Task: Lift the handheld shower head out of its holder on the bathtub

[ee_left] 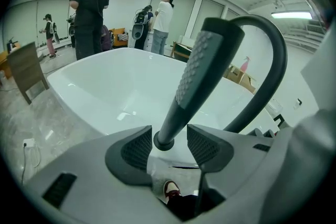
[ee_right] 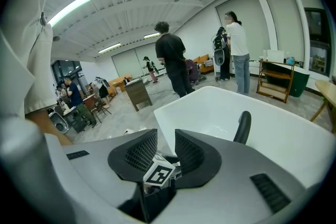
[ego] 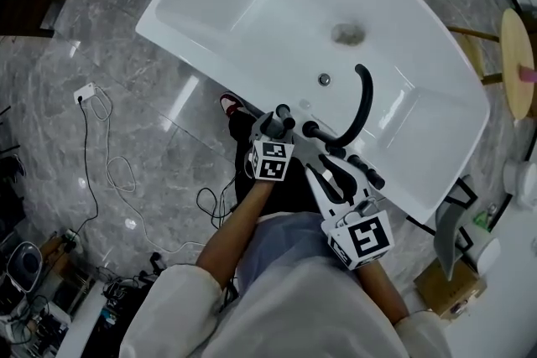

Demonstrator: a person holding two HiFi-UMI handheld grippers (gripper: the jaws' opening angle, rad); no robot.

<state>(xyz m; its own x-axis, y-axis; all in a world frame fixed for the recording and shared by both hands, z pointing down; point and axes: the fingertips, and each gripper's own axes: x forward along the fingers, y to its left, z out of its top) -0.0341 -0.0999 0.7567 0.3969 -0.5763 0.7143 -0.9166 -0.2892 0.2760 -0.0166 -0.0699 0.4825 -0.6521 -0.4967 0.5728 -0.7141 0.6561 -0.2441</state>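
Left gripper point(ee_left: 170, 145) open: two pads point(ee_left: 137, 148) apart on either side of the one black handheld shower head point(ee_left: 202, 68), clear of it, not pressing. Shower head standing up from the near rim of the bathtub point(ee_left: 105, 86), its base collar low between the pads. Right gripper point(ee_right: 165, 150) open as well, gripping nothing, aimed at the left gripper. Beside the shower head, one curved black pipe point(ee_left: 276, 60) arching over the tub. One white bathtub, with one drain point(ego: 346, 33) in its bottom. One red-and-white shoe point(ee_left: 170, 190) on the grey floor point(ego: 101, 29) below, one white socket block point(ego: 84, 93) farther off. Three people point(ee_left: 90, 8) standing past the tub's far end.
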